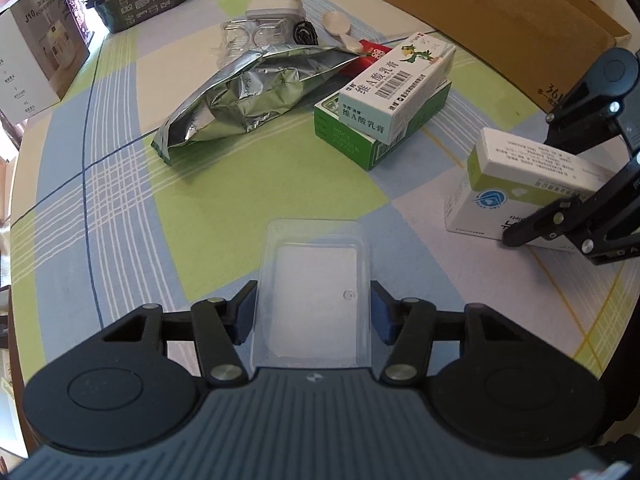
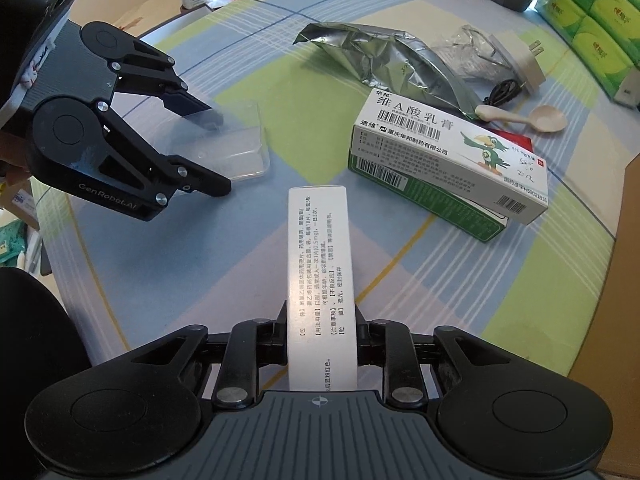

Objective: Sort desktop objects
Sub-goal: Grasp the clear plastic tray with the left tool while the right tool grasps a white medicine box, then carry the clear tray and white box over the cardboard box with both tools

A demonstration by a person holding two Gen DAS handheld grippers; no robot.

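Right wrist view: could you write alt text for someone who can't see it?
The right gripper clamps a white medicine box above a checked tablecloth. To the left, the left gripper holds a clear plastic tray; ahead lie two stacked medicine boxes, a foil bag and a spoon.

We see a round table under a plaid tablecloth [image 1: 120,208] of green, blue and cream, lit by bright daylight. Along its far edge we find a tall cardboard box [image 1: 500,20] and stacked green tissue packs [image 2: 592,12].
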